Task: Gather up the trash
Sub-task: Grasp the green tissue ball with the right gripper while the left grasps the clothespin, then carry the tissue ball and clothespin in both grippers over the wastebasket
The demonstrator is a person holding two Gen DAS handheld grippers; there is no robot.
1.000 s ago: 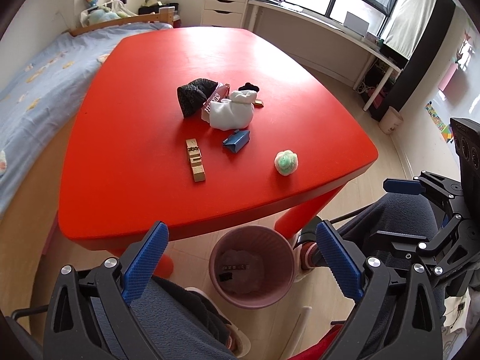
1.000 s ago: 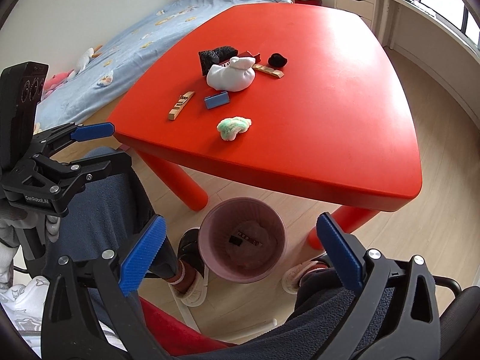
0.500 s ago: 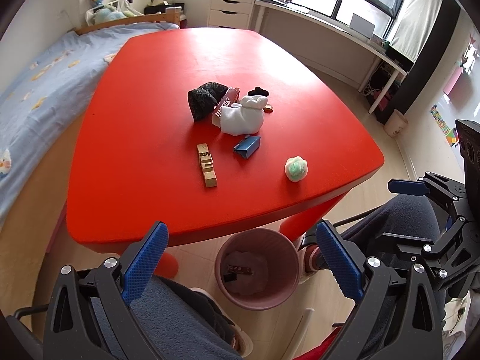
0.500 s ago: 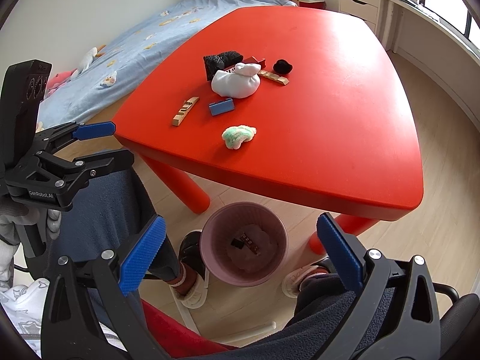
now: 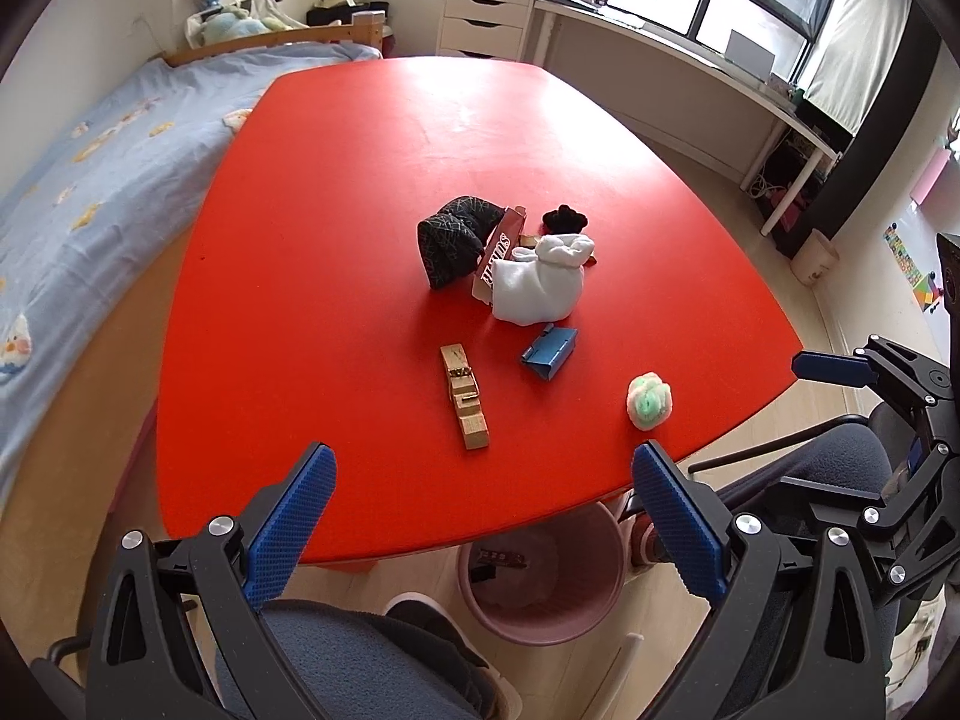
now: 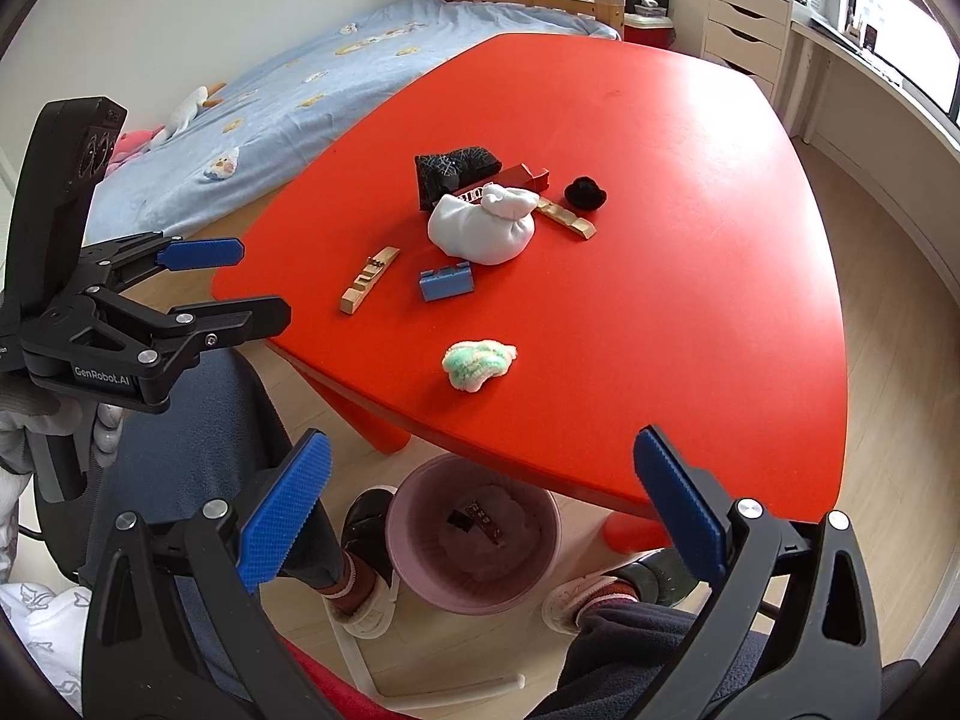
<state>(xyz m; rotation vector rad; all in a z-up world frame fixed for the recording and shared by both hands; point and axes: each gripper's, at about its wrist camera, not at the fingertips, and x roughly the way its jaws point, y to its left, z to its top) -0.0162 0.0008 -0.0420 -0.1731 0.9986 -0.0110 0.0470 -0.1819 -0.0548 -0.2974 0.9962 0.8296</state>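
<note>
Trash lies on the red table [image 5: 360, 192]: a green-white crumpled wad [image 5: 649, 402] [image 6: 477, 363] near the front edge, a blue carton [image 5: 551, 350] [image 6: 447, 282], a wooden strip [image 5: 465, 396] [image 6: 369, 279], and a knotted white bag [image 5: 537, 288] [image 6: 483, 225]. Behind the bag are a black cloth [image 5: 453, 240], a red box [image 5: 498, 249] and a small black lump [image 5: 564, 219]. My left gripper [image 5: 483, 468] is open and empty over the table's near edge. My right gripper [image 6: 480, 456] is open and empty above the pink bin [image 6: 474, 543].
The pink bin [image 5: 543, 576] stands on the floor, half under the table's front edge, with scraps inside. The person's knees and shoes flank it. A blue bed [image 5: 78, 168] runs along the left side. White drawers [image 5: 486, 18] and a window desk stand behind.
Both grippers have risen and moved forward toward the table. The trash looks nearer, and the bin has slipped down toward the table edge in both views. Both stay open.
</note>
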